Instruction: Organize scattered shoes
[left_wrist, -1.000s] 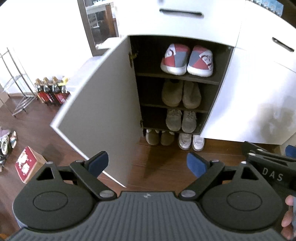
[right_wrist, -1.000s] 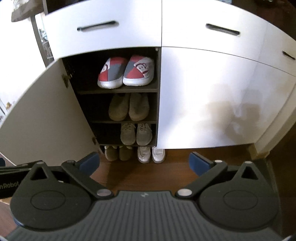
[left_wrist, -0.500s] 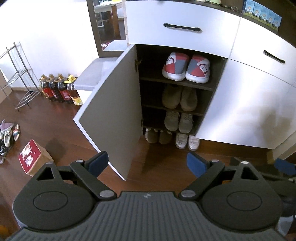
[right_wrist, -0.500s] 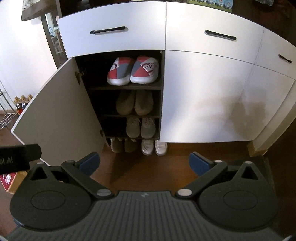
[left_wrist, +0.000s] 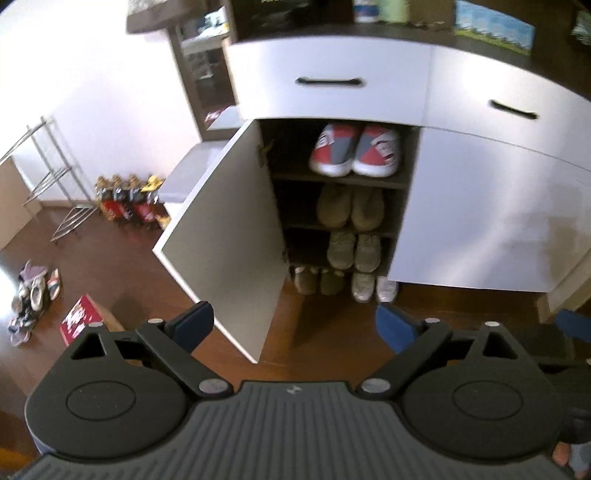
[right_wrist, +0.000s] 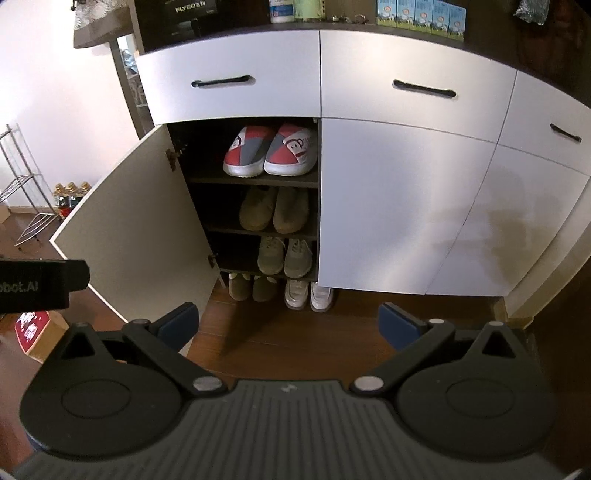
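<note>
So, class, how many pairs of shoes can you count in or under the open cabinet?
5: red-grey slippers on the top shelf, tan slippers on the middle, grey sneakers on the lowest, brown shoes and white sneakers on the floor underneath. Behind the closed doors, unknown.

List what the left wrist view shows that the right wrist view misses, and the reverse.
Left wrist only: a heap of scattered shoes on the wood floor at far left. Right wrist only: a third black drawer handle at far right. Both: the open white cabinet door, red-and-grey slippers on the top shelf, and each view's own open gripper, left, right.
</note>
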